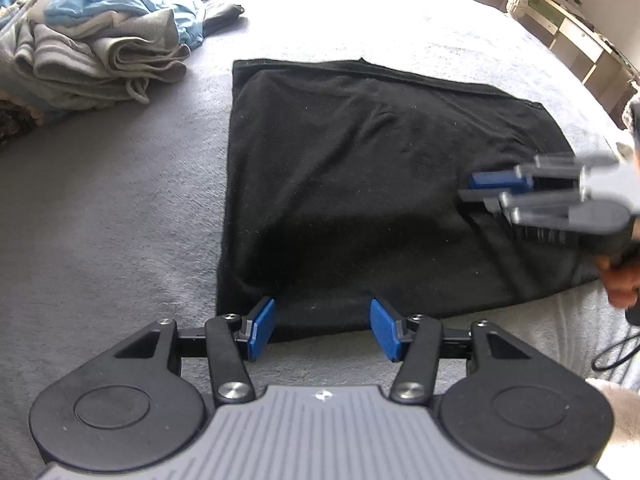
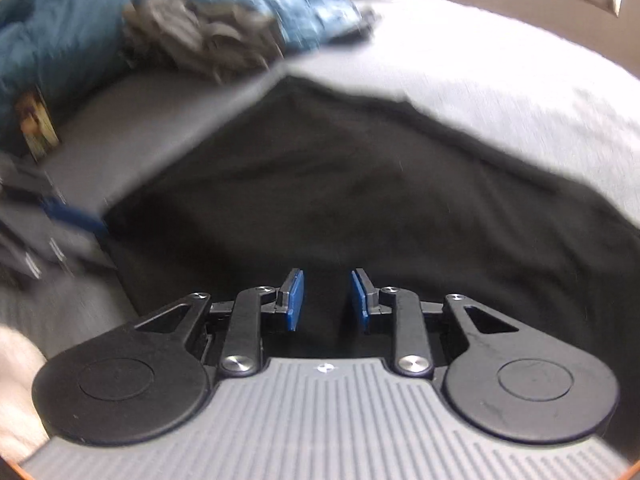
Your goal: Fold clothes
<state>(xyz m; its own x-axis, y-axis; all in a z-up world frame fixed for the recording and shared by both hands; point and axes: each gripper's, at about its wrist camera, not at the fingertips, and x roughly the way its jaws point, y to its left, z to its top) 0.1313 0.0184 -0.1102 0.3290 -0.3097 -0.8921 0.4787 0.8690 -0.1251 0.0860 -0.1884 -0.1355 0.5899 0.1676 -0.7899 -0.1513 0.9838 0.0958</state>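
A black garment (image 1: 360,184) lies folded into a flat square on the grey bed cover (image 1: 100,240). My left gripper (image 1: 323,329) is open at the garment's near edge, its blue pads either side of the hem with nothing held. My right gripper (image 1: 476,188) comes in from the right, hovering low over the garment's right part, blurred by motion. In the right wrist view that right gripper (image 2: 327,298) is open over the black garment (image 2: 360,200), nothing between its blue pads. The left gripper (image 2: 68,216) shows blurred at the left edge there.
A heap of grey and light blue clothes (image 1: 100,36) sits at the far left of the bed, also seen as clothes (image 2: 224,20) in the right wrist view. A pale shelf unit (image 1: 568,24) stands beyond the bed's far right. A hand (image 1: 622,280) grips the right tool.
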